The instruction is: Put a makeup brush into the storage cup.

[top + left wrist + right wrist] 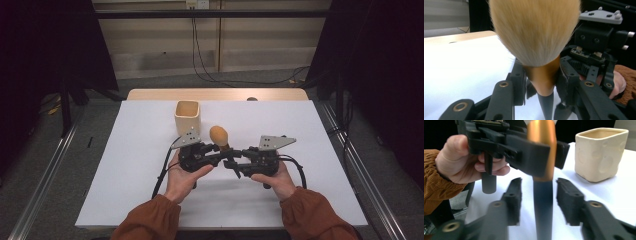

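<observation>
Lab recording bay, black curtains (45, 45), floor rails (45, 175), dangling cables (200, 55)

One soft tan-bristled makeup brush with copper ferrule and dark handle (219, 136); one cream square ceramic cup (187, 117); one white rectangular table mat (140, 165); two black two-jaw grippers: left gripper (223, 153), right gripper (233, 161)
</observation>
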`<state>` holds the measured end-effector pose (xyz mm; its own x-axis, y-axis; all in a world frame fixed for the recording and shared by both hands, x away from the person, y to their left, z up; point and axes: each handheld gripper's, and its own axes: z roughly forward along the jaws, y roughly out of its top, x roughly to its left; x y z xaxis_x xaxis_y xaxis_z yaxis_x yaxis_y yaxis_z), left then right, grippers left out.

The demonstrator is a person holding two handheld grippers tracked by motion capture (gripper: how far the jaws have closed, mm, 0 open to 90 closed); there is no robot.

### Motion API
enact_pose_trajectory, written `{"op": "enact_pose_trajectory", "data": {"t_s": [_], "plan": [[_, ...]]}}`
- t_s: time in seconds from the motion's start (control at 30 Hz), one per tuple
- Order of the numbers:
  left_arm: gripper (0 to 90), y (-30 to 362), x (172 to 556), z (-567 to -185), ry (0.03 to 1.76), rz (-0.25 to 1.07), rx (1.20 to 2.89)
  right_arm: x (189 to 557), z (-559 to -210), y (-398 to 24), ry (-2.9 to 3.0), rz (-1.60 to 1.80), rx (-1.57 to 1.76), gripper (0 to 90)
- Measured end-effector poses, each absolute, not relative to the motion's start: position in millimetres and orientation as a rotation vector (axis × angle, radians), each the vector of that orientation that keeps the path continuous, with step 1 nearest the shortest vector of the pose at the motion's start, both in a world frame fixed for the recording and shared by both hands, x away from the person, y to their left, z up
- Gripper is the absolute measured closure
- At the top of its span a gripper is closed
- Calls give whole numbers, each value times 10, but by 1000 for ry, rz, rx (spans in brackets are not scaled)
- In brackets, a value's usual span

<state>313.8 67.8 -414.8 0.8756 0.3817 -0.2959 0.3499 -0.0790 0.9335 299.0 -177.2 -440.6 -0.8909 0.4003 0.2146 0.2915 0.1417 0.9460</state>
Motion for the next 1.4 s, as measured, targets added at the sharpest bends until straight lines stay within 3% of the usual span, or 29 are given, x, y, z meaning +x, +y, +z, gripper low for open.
{"op": "enact_pose_trajectory", "data": {"t_s": [0.27, 0.37, 0.63, 1.4], "plan": [[634, 715, 3140, -4110, 559, 47, 1683, 2983, -4399, -1783, 2299, 1854, 723, 360], [634, 721, 3139, -4105, 557, 46, 1686, 2989, -4402, -1774, 2325, 1816, 757, 226], [634, 751, 3152, -4082, 563, 61, 1698, 2981, -4362, -1798, 2277, 1814, 790, 6], [635, 913, 3166, -4037, 579, 80, 1761, 2833, -4353, -1955, 2076, 1744, 862, 20]]}}
